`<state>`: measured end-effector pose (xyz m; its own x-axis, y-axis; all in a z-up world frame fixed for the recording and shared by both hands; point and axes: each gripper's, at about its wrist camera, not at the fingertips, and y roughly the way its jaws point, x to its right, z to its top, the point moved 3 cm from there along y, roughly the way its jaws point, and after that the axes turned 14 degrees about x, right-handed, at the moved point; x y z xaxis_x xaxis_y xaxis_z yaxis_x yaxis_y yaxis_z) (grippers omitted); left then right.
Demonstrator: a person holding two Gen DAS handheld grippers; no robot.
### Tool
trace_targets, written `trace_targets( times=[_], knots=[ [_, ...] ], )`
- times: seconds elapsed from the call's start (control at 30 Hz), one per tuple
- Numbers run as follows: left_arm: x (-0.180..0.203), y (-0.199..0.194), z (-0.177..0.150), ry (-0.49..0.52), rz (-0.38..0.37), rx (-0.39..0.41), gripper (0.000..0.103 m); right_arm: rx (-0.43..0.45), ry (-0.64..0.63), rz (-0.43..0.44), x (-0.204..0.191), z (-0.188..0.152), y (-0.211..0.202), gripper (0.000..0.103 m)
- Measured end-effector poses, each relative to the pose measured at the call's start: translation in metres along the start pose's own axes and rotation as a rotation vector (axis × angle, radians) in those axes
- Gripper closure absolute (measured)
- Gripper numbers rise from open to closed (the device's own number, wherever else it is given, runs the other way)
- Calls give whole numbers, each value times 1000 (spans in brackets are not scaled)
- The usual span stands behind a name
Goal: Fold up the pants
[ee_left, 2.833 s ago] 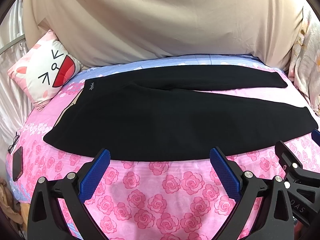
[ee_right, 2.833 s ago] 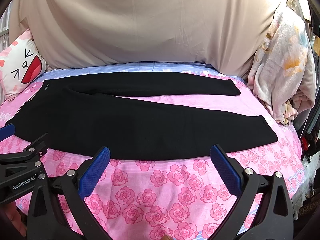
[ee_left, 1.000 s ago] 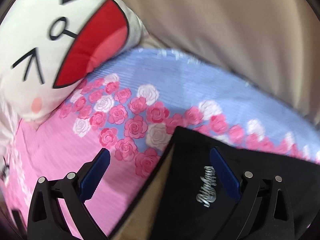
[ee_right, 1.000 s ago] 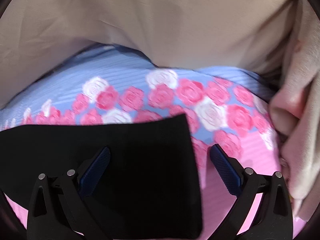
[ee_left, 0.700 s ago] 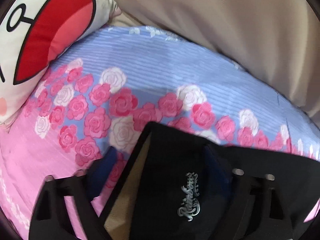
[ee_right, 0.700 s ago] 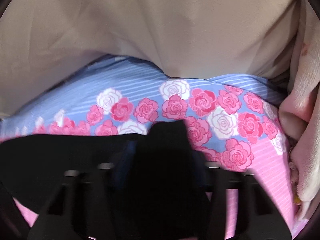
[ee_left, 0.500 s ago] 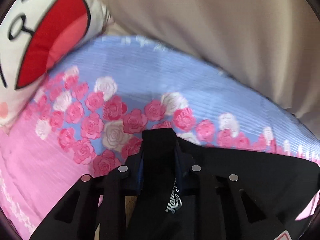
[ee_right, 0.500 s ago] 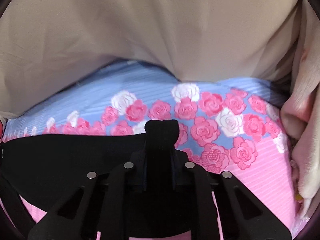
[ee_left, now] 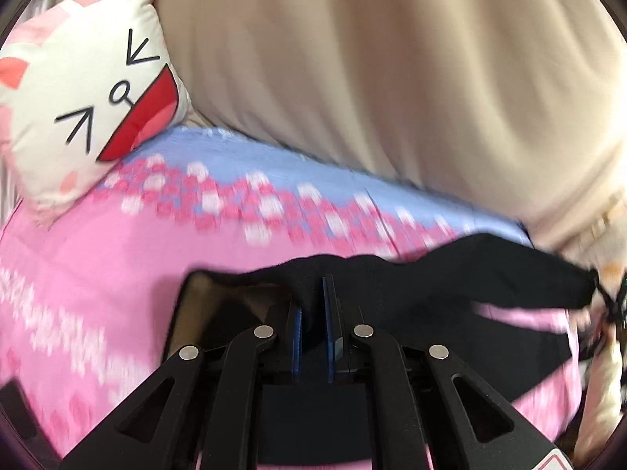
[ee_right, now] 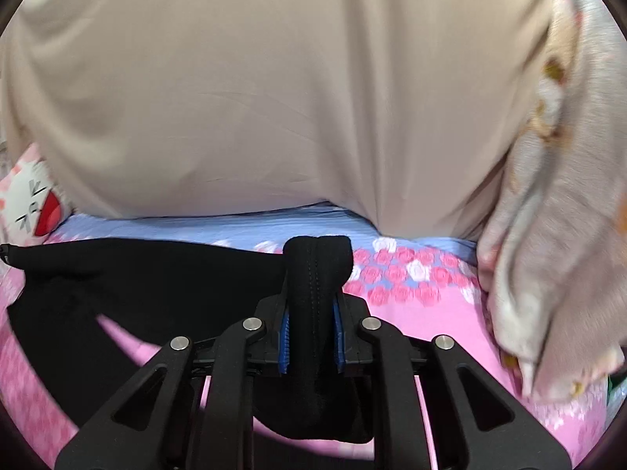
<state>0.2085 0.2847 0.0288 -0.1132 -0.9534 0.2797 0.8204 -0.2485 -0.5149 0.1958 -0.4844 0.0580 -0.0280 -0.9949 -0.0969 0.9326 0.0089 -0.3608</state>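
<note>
Black pants [ee_left: 450, 274] hang lifted above the pink rose bedsheet [ee_left: 98, 266]. My left gripper [ee_left: 311, 297] is shut on the waistband edge; the tan inner lining [ee_left: 219, 293] shows to its left. My right gripper [ee_right: 311, 274] is shut on the bunched hem of the far leg [ee_right: 317, 250], which sticks up between the blue pads. In the right wrist view the leg [ee_right: 149, 274] stretches left from the gripper, off the sheet. In the left wrist view the fabric runs right to the other gripper's grasp at the frame's edge.
A cat-face pillow [ee_left: 90, 117] lies at the bed's left end. A beige cover [ee_right: 274, 98] hangs behind the bed. A floral blanket [ee_right: 560, 235] hangs at the right end.
Both grippers closed on the far edge of the pants, left on the waistband, right on the leg hem. They have since lifted the fabric and pulled back from the far side.
</note>
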Motion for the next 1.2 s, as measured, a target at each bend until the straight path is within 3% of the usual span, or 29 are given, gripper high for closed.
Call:
trace_targets(
  times=[0.13, 0.3, 0.37, 0.43, 0.6, 0.7, 0.77, 0.83, 0.9, 0.93, 1.0, 1.03, 1.1, 1.2],
  knots=[
    [3, -40, -73, 62, 5, -44, 95, -40, -3, -10, 2, -48, -43, 88],
    [-30, -30, -131, 1, 103, -139, 95, -159, 27, -78, 17, -111, -36, 88],
    [-40, -19, -127, -19, 129, -139, 95, -174, 29, -101, 14, -115, -36, 88],
    [-44, -12, -106, -30, 135, -118, 95, -146, 26, -122, 13, -99, -33, 88],
    [-40, -22, -36, 17, 155, -18, 94, 97, -4, -91, -1, -16, -70, 88],
    [-47, -42, -17, 53, 193, 3, 92, 111, -104, -77, -11, -10, -92, 87],
    [-60, -53, -27, 67, 240, -17, 90, 21, -156, -84, -5, -39, -92, 79],
    [-85, -53, -50, 75, 350, -53, 90, -179, -158, -142, 14, -96, -80, 49],
    [-110, -49, -75, 34, 405, -114, 90, -278, -132, -194, 28, -135, -86, 47],
    [-125, -49, -91, -17, 426, -149, 95, -275, -102, -215, 35, -144, -97, 47],
    [-130, -58, -105, -51, 442, -151, 95, -217, 3, -227, 47, -143, -124, 46],
    [-123, -63, -106, -41, 433, -134, 95, -174, 74, -227, 54, -136, -138, 37],
    [-92, -71, -97, 11, 387, -83, 95, -81, 252, -250, 69, -117, -160, 17],
    [-36, -69, -75, 76, 284, -18, 91, -99, 455, -166, 75, -100, -148, 17]
  ],
)
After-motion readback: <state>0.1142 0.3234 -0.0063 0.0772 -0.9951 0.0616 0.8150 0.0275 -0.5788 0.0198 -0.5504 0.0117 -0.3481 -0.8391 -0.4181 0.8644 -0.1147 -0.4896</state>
